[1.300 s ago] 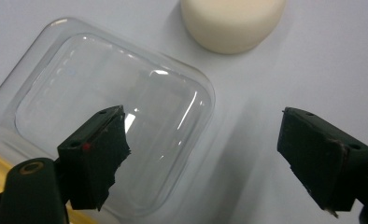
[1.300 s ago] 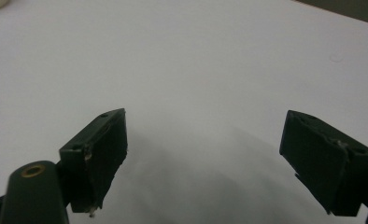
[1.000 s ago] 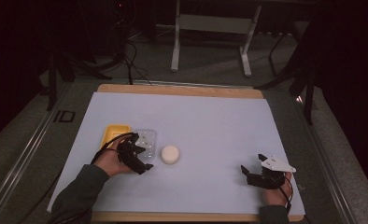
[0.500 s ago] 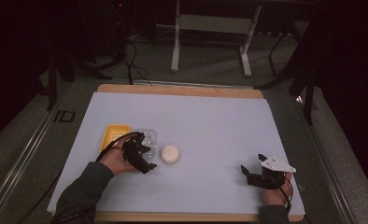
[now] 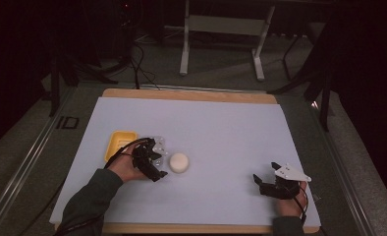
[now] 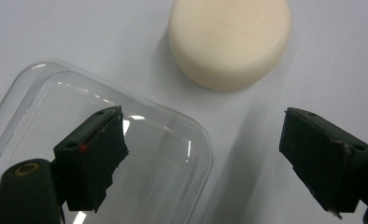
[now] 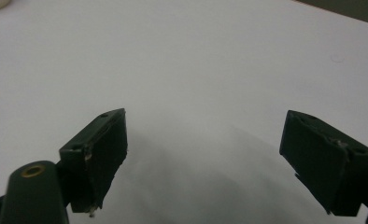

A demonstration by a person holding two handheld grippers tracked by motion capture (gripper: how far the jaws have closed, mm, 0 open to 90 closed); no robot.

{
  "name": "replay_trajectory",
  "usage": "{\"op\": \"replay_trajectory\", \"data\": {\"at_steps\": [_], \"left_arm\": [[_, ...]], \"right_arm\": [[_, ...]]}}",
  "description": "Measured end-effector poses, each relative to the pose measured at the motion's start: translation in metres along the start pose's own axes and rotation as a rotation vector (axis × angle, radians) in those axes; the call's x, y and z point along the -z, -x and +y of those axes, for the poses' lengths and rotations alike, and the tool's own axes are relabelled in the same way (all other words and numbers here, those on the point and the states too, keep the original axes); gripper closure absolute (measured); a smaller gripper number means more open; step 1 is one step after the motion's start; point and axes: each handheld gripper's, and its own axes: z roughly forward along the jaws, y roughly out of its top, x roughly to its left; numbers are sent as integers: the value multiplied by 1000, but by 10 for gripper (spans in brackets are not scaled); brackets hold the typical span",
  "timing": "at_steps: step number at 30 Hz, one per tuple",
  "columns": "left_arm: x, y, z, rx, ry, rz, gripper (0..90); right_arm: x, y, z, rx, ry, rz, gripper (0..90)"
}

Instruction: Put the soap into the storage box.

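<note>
A plain white sheet (image 5: pixel 221 137) is covering the table, showing no pattern, with a light tan wooden edge (image 5: pixel 191 94) framing it at the far side. Just ahead of the black left gripper (image 5: pixel 154 164) a cream, round, puck-shaped block (image 6: pixel 230 41) is lying, uniformly pale. Under that gripper's left jaw a clear, colourless plastic lid with rounded corners (image 6: pixel 140 154) is catching white glints; a small red dot is showing on that jaw. Beyond the same gripper a bright yellow rectangular plastic tray (image 5: pixel 119 145) is sitting. The black right gripper (image 5: pixel 265 183) is carrying a pale grey three-cornered plate (image 5: pixel 290 173), with bare white sheet between its jaws.
</note>
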Motion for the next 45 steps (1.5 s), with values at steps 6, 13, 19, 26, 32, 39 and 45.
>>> {"op": "replay_trajectory", "data": {"at_steps": [6,13,19,26,32,39,45], "left_arm": [[-3,0,6,-3,-6,3,144],[-6,-1,11,-10,-13,-1,133],[-9,-1,15,-10,-11,-7,127],[-12,-1,19,-12,-17,-18,122],[-19,0,24,-18,-23,-33,121],[-26,1,28,-17,-35,-53,121],[-31,-1,31,-14,-40,-63,100]], "right_arm": [[0,0,0,0,-1,0,150],[0,0,0,1,-1,0,150],[0,0,0,0,0,0,150],[0,0,0,1,-1,1,150],[0,0,0,0,-1,1,150],[0,0,0,0,-2,2,150],[0,0,0,0,-2,2,150]]}}
